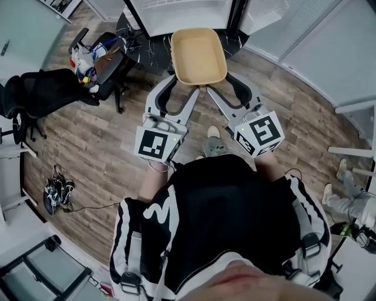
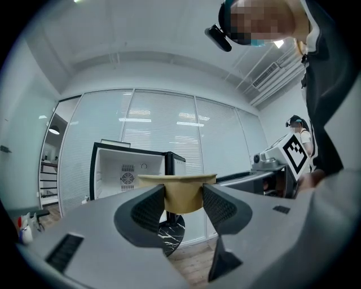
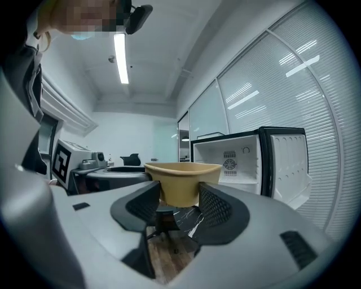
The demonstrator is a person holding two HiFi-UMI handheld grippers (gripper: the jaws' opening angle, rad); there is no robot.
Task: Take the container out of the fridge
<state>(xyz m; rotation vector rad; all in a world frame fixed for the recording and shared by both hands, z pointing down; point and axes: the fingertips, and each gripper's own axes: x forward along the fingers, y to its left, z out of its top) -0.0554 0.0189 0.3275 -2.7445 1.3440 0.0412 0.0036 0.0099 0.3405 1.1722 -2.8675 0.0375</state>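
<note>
The container (image 1: 198, 56) is an empty tan rectangular tub, held level in the air in front of the open fridge (image 1: 182, 12). My left gripper (image 1: 178, 89) is shut on its near left corner, and my right gripper (image 1: 227, 87) is shut on its near right corner. In the left gripper view the tub (image 2: 177, 192) sits between the black pads of the left gripper (image 2: 183, 206), with the white fridge interior (image 2: 127, 169) behind. In the right gripper view the tub (image 3: 181, 180) fills the gap of the right gripper (image 3: 179, 204), and the fridge (image 3: 237, 163) stands open at right.
A small black marble-topped table (image 1: 141, 41) stands under the tub, in front of the fridge. Two black office chairs (image 1: 47, 91) are at the left, one (image 1: 97, 59) piled with clutter. Shoes (image 1: 57, 188) lie on the wooden floor. Glass partition walls surround the room.
</note>
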